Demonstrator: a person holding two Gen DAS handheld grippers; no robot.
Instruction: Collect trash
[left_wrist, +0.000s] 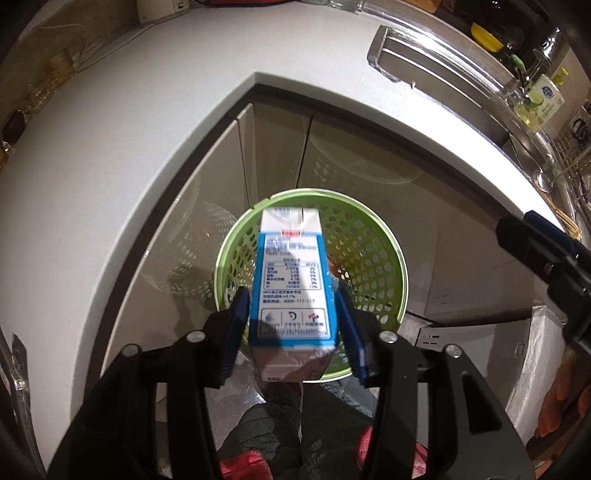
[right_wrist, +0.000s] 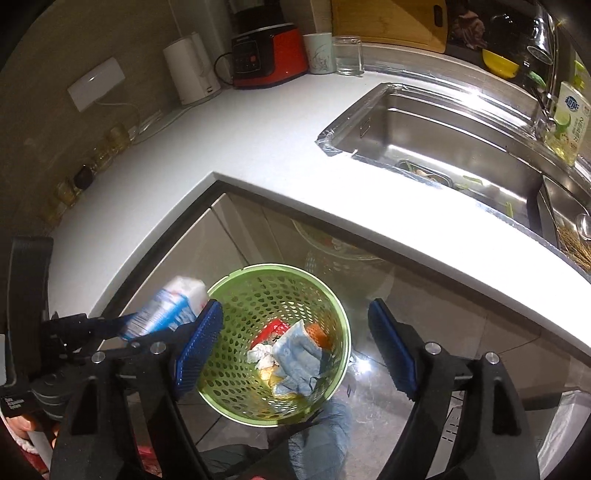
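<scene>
hovering over the green basket (left_wrist: 373, 236), the left tongs (left_wrist: 293, 325) loosely bracket the milk carton (left_wrist: 290, 284); right tongs (right_wrist: 295, 343) gape empty, so release squarely above its middle.

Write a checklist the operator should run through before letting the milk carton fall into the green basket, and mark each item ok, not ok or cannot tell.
1. Milk carton sits between the left gripper pads: ok.
2. Pads actually press the carton: cannot tell; a slim gap seems to show on one side.
3. Carton is above the green basket opening: ok in the left wrist view; from the right wrist view it looks nearer the rim, so cannot tell.
4. Right gripper is empty and open: ok.
5. Basket has room: ok; blue cloth and crumpled paper only cover the bottom.
</scene>
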